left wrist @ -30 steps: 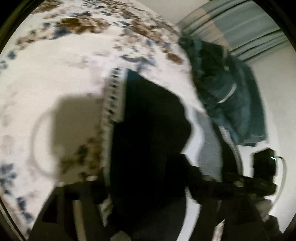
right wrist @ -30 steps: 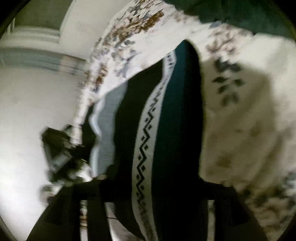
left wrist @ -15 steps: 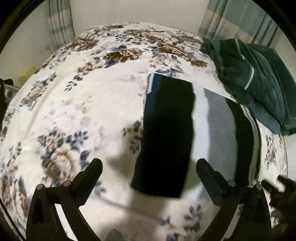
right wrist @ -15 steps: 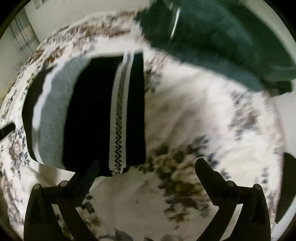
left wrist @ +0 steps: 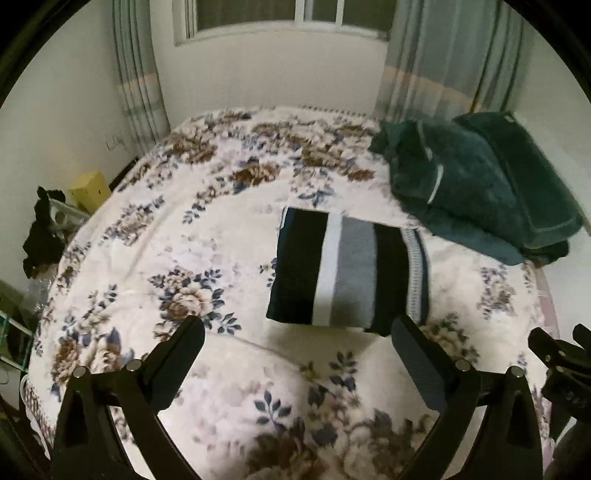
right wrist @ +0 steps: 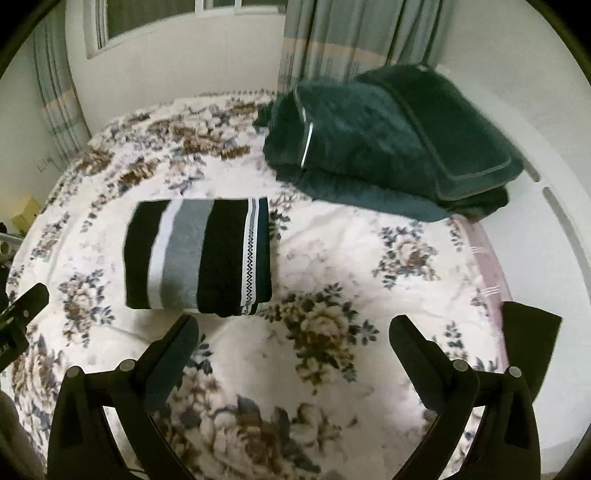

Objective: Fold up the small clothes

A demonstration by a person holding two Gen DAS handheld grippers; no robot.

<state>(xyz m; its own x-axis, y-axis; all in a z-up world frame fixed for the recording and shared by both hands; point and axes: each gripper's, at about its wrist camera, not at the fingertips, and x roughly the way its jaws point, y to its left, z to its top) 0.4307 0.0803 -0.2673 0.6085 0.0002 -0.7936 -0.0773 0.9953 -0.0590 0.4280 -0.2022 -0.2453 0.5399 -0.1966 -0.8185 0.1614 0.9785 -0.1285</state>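
A folded striped garment (left wrist: 349, 269) lies flat on the bed (left wrist: 155, 236), a neat rectangle with vertical bands of black, white and grey and, along its right edge, a narrow white strip carrying a black zigzag pattern; whether it is a sweater or some other knit piece cannot be told. In the left wrist view it sits just past 12 o'clock from the left hand-held gripper (left wrist: 297, 338), whose two black fingers are spread wide and released, holding nothing, with the garment's near edge just beyond the fingertips. In the right wrist view the same garment (right wrist: 199, 254) lies toward 11 o'clock from the right hand-held gripper (right wrist: 293, 328), which is likewise spread wide and grasping nothing; its left fingertip ends just short of the garment's near edge. The bed is covered by a white blanket printed with brown and blue flowers. Toward 2 o'clock from the garment, at the far right corner of the bed, rests a folded dark green blanket (right wrist: 391, 144) with pale piping, its lower edge close to the garment's far right corner but apart from it. Behind the bed hang striped curtains (left wrist: 436, 55) on either side of a window (left wrist: 288, 14). At 9 o'clock in the left wrist view, beside the bed, stands a yellow box (left wrist: 90, 190) next to some dark cloth on a rack.
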